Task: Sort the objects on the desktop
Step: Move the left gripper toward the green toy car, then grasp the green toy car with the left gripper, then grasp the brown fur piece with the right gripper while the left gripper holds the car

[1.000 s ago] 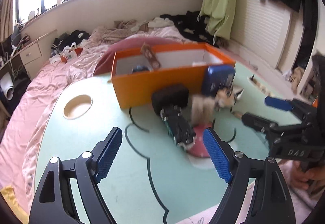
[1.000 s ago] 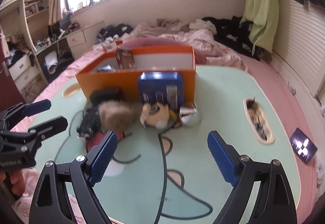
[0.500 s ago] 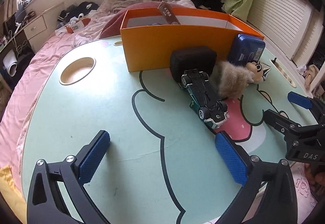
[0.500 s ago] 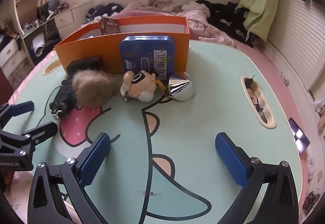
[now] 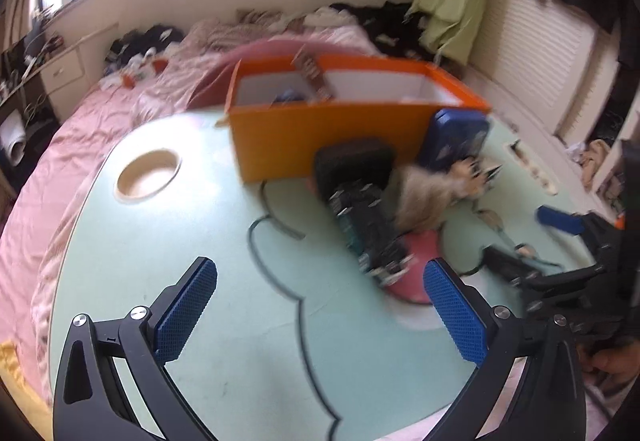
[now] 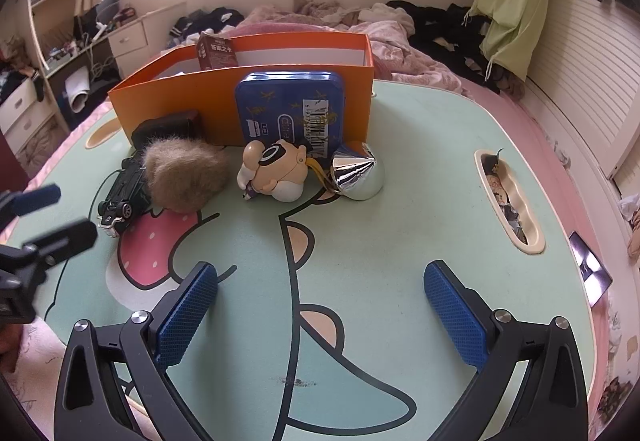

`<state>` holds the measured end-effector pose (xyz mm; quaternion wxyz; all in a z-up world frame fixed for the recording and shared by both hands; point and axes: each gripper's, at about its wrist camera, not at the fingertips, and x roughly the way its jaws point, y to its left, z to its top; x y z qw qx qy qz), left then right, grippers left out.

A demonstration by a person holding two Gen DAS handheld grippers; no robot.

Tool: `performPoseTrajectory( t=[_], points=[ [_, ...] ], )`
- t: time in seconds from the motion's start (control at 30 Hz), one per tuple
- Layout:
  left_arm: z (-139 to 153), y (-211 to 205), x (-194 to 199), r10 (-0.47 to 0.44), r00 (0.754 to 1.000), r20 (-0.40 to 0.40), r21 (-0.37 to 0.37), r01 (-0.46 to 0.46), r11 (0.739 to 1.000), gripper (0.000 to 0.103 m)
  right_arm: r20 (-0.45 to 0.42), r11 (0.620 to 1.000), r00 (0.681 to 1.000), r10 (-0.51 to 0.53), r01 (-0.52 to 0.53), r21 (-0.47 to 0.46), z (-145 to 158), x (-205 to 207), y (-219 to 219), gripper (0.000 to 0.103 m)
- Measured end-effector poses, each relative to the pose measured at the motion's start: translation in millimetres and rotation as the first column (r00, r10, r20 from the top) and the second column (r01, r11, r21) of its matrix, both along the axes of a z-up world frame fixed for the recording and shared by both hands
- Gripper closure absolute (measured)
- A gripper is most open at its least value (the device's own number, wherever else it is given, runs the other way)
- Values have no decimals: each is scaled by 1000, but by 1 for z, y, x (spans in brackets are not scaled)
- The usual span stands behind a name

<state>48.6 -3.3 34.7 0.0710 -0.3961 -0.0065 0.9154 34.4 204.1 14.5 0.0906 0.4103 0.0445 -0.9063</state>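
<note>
An orange box point(image 6: 280, 101) stands at the back of the green cartoon table point(image 6: 400, 241), with a brown carton point(image 6: 216, 51) inside. In front of it are a blue tin point(image 6: 290, 113), a black case point(image 6: 168, 127), a dark toy car point(image 6: 124, 193), a furry brown ball point(image 6: 180, 177), a cartoon figurine point(image 6: 276, 169) and a silver cone point(image 6: 354, 171). The left wrist view is blurred; the box point(image 5: 320, 137), car point(image 5: 368, 233) and fur ball point(image 5: 420, 197) show there. My left gripper point(image 5: 320, 305) is open and empty, short of the car. My right gripper point(image 6: 320, 305) is open and empty, short of the figurine.
A round cup hole point(image 5: 148, 173) is at the table's left, and an oval slot point(image 6: 508, 197) with small items at its right. A pink bed point(image 6: 360, 29) with clothes lies behind the table. A phone point(image 6: 590, 269) lies off the right edge.
Both grippers stay open. The left view has tilted up and blurred, pulling back from the car. The right gripper has moved closer to the figurine and cone.
</note>
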Motion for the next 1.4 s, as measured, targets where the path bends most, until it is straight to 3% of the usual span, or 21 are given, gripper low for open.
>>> performPoseTrajectory(
  t=[0.13, 0.23, 0.4, 0.43, 0.47, 0.57, 0.7, 0.83, 0.97, 1.13, 1.2, 1.27, 1.3, 1.4],
  points=[
    [14, 25, -18, -35, 999, -27, -69, 33, 997, 2, 0, 1000, 1000, 0, 0, 0, 0, 0, 0, 0],
    [5, 33, -36, -43, 999, 9, -110, 44, 993, 21, -1, 1000, 1000, 1, -1, -1, -1, 0, 0, 0],
    [-22, 25, -44, -84, 991, 100, -41, 89, 995, 56, 0, 1000, 1000, -1, 1, 1, 0, 1, 0, 0],
    [-24, 24, -42, -84, 992, 94, -45, 88, 995, 60, 0, 1000, 1000, -1, 1, 3, -1, 1, 0, 0],
    [-24, 24, -39, -79, 994, 80, -60, 83, 995, 71, -1, 1000, 1000, -1, 1, 5, 1, 0, -1, 0],
    [-19, 17, -29, -93, 994, 50, -33, 95, 995, 73, -10, 1000, 1000, 6, -6, -7, 5, 0, -1, 0],
    [-13, 11, -7, -97, 995, -14, -28, 96, 995, 73, -134, 995, 990, 46, -57, -76, 37, 12, -4, 3],
    [-16, 5, 5, -80, 997, -13, -35, 80, 996, 73, -196, 972, 961, 194, -215, -98, 62, 10, -33, 4],
    [-20, -2, 9, -65, 998, 2, -24, 65, 998, 73, -136, 952, 946, 294, -303, -52, 59, -10, -69, 30],
    [-20, -5, 7, -60, 998, 4, -14, 60, 998, 73, -47, 954, 953, 299, -298, 12, 38, -34, -90, 34],
    [-22, -3, 4, -60, 998, 13, -21, 60, 998, 73, 40, 953, 953, 301, -299, -44, 22, -44, -86, 63],
    [-23, -2, 4, -57, 998, 15, -31, 58, 998, 73, 78, 944, 946, 316, -305, -129, 14, -48, -79, 66],
    [-22, -2, 4, -60, 998, 14, -30, 60, 998, 73, 81, 940, 945, 316, -300, -164, 15, -49, -74, 74],
    [-21, -4, 5, -73, 997, 7, -4, 73, 997, 73, 33, 926, 952, 305, -288, -243, 25, -46, -59, 81]
  ],
)
